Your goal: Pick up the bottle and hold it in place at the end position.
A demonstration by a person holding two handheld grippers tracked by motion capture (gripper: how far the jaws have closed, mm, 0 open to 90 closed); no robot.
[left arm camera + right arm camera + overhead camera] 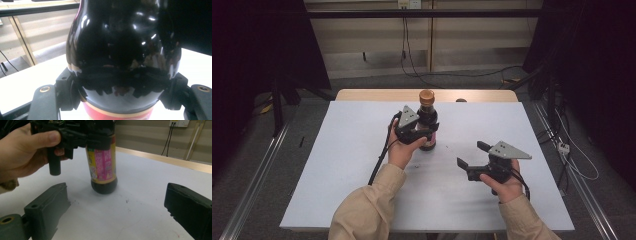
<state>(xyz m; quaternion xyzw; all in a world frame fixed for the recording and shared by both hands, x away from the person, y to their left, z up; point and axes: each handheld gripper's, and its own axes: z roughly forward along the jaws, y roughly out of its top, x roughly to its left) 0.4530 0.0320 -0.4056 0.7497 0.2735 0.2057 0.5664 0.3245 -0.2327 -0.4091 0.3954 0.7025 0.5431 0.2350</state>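
A dark sauce bottle (pixel 428 117) with a gold cap and a red and pink label stands upright in the far middle of the white table (pixel 337 175). My left gripper (pixel 418 132) is shut on its body just above the label. In the left gripper view the glossy bottle (pixel 120 45) sits between the two black pads (pixel 66 92). My right gripper (pixel 471 154) hovers to the right of the bottle and nearer me, jaws wide open with nothing between them. The right gripper view looks past its own jaws (pixel 120 207) at the bottle (pixel 103 162) and the left gripper (pixel 72 135).
A small dark object (pixel 460 100) lies at the table's wooden far edge (pixel 377 94). Cables (pixel 409 55) run over the floor behind. Metal rails (pixel 257 175) flank the table on both sides.
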